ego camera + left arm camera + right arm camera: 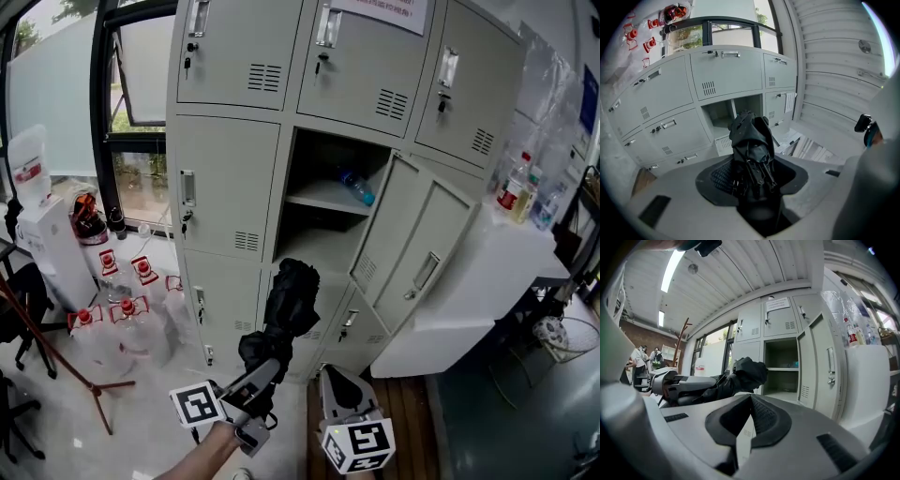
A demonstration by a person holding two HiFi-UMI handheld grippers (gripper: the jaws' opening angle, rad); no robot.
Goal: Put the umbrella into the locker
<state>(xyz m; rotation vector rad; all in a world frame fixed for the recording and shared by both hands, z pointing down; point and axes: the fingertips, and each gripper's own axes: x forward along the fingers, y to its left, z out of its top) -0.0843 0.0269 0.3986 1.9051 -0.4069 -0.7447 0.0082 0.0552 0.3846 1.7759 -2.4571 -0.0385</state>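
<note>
A folded black umbrella [286, 305] [750, 136] sticks up and forward from my left gripper [267, 370] [752, 173], which is shut on its lower end. The grey locker bank has one compartment [323, 239] [780, 366] standing open, its door [412, 244] swung out to the right. The umbrella's tip is in front of and a little below that opening, still outside it. My right gripper [330, 375] [751, 397] hangs just to the right of the left one, shut with nothing in it. The right gripper view shows the umbrella [740, 376] to its left.
A blue bottle [356, 186] lies on the upper shelf of the open compartment. A white counter [478, 272] with bottles [516, 187] stands to the right of the door. Large water jugs [122, 309], a dispenser [37, 234] and a red pole [56, 356] fill the floor at left.
</note>
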